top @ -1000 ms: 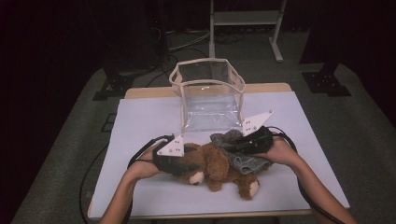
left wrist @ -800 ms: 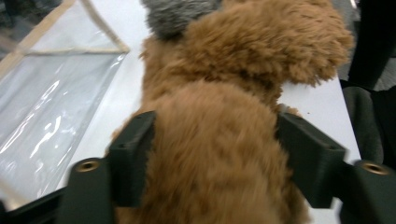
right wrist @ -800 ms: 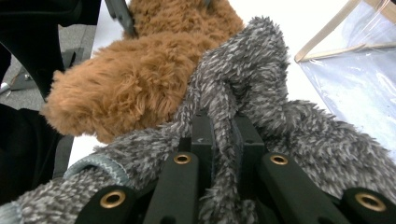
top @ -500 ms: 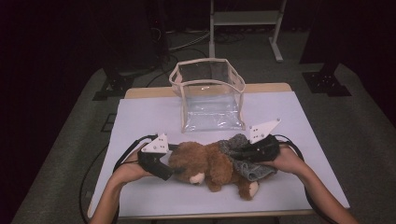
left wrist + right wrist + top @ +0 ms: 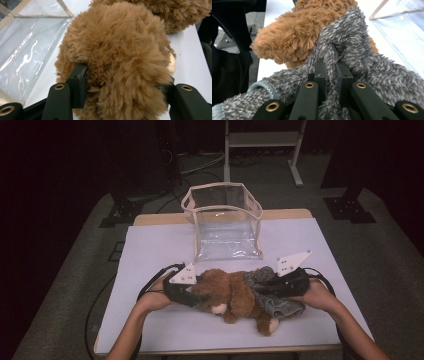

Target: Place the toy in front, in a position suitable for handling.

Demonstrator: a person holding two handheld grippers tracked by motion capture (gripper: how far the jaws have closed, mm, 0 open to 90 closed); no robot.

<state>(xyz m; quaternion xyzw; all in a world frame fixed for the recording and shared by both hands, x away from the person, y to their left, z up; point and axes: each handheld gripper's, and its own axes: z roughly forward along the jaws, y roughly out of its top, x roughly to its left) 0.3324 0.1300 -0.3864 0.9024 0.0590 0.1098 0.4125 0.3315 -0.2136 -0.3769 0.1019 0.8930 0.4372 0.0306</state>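
A brown teddy bear [image 5: 232, 296] lies on its side on the white table [image 5: 160, 245]. My left gripper [image 5: 197, 296] has just been closing, and its jaws now press into the fur on both sides of the bear's head [image 5: 120, 50]. In the left gripper view that gripper [image 5: 125, 80] is half buried in the fur. A grey fuzzy garment [image 5: 280, 306] is bunched around the bear's lower body. My right gripper [image 5: 265, 287] is shut on a fold of it. The right gripper view shows its jaws [image 5: 329, 67] pinching the grey garment [image 5: 352, 45] beside the brown bear [image 5: 292, 37].
An open clear plastic bag with a beige rim [image 5: 225, 227] stands upright behind the bear, at the table's middle back. It also appears as the clear bag [image 5: 22, 50] and the clear bag [image 5: 402, 30] in the gripper views. Dark floor and stand legs surround the table.
The left gripper drew back to the left with wider jaws, then returned and closed on the bear's head. The right gripper shifted right and nearer with the grey garment.
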